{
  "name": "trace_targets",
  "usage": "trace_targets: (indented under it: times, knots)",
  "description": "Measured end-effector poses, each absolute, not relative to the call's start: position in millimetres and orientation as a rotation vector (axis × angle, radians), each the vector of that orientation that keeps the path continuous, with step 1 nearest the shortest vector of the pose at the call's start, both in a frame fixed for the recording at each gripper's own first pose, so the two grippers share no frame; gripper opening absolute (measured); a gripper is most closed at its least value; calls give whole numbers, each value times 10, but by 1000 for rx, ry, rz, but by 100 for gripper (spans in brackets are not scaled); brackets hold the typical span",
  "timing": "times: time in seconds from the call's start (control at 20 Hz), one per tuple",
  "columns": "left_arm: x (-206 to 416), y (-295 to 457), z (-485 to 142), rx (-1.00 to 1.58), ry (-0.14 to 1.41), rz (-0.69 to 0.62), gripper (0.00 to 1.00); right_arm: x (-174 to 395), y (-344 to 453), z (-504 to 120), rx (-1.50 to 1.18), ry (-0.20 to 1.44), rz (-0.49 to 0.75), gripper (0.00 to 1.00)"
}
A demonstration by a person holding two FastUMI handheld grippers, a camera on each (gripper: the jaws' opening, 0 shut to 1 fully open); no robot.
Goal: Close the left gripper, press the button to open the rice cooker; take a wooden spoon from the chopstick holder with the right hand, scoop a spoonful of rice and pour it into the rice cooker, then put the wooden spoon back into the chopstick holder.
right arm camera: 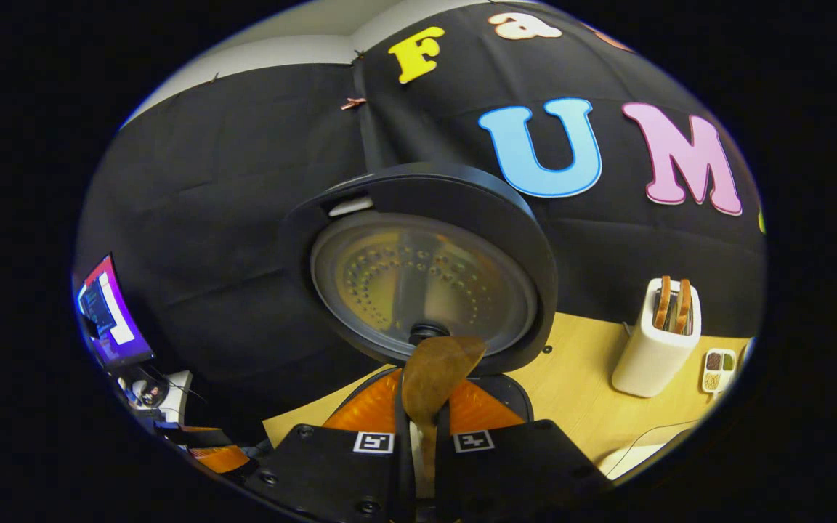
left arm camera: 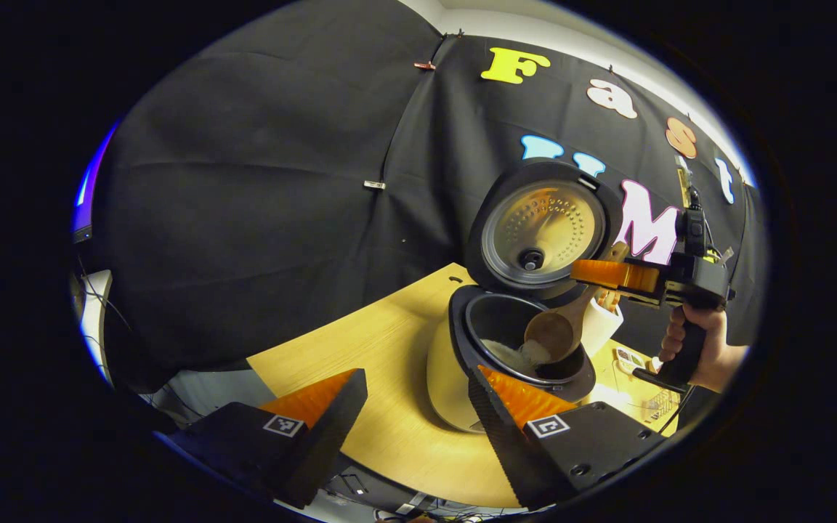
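The worktop [left arm camera: 389,392] is light wood and runs back to the black cloth wall. The rice cooker [left arm camera: 455,370] stands on it near the back edge, with its lid [left arm camera: 542,225] swung up and wide open. Its dark pot [left arm camera: 506,327] has a little heap of rice [left arm camera: 509,354] inside. The white chopstick holder [right arm camera: 654,349] stands close to the back edge, just beside the rice cooker, and brown handles poke out of its top. A small tray [right arm camera: 718,369] with little cups sits next to the holder. The right gripper [right arm camera: 424,407] has its jaws clenched on the handle of the wooden spoon [right arm camera: 433,374]. In the left gripper view a hand [left arm camera: 702,349] holds that gripper up beside the open lid, and the spoon bowl tips down into the pot, touching the rice. The left gripper [left arm camera: 418,392] hovers low in front of the rice cooker. Its jaws are released, wide apart, and hold nothing.
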State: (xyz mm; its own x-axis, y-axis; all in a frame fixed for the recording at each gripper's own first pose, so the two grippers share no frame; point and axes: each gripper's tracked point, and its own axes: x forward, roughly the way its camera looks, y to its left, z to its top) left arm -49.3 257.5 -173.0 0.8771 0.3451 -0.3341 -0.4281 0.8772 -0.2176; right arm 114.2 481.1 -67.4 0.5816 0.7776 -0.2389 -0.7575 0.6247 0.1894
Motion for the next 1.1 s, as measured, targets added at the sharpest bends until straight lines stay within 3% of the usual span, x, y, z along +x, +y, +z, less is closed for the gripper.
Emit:
trace_targets:
  times: [0.5,1.1]
  knots:
    - [-479,2545,-1699,-267,282,411,96,553,4976,-870,-297,140,1105,15]
    - [-341,2234,-1503,-247,253,342,96,804,4248,125,-23,68,865,15]
